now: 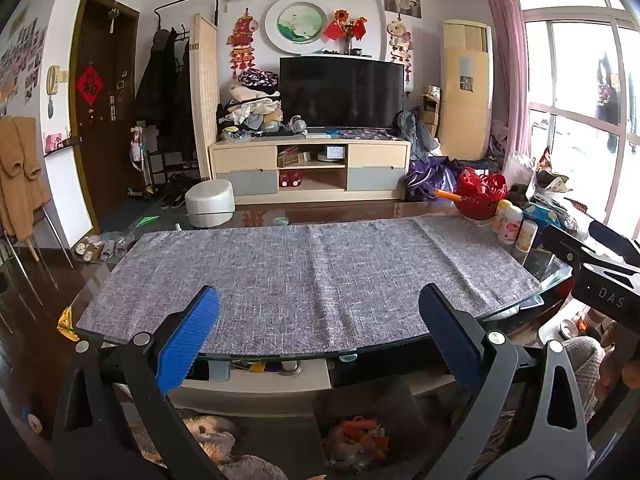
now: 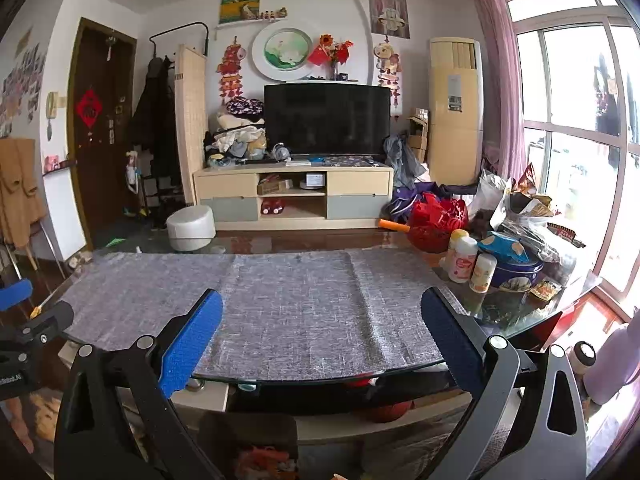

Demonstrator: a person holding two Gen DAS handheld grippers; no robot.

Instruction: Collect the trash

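At bottom centre, a dark open-topped bin [image 1: 370,416] shows blurred orange-red crumpled trash [image 1: 360,434], partly cut off, while left gripper [image 1: 318,338] and right gripper [image 2: 320,342] fingers spread empty.

Bright daylight from the blown-out window [image 2: 576,128], fisheye-bent edges, perhaps slightly soft.
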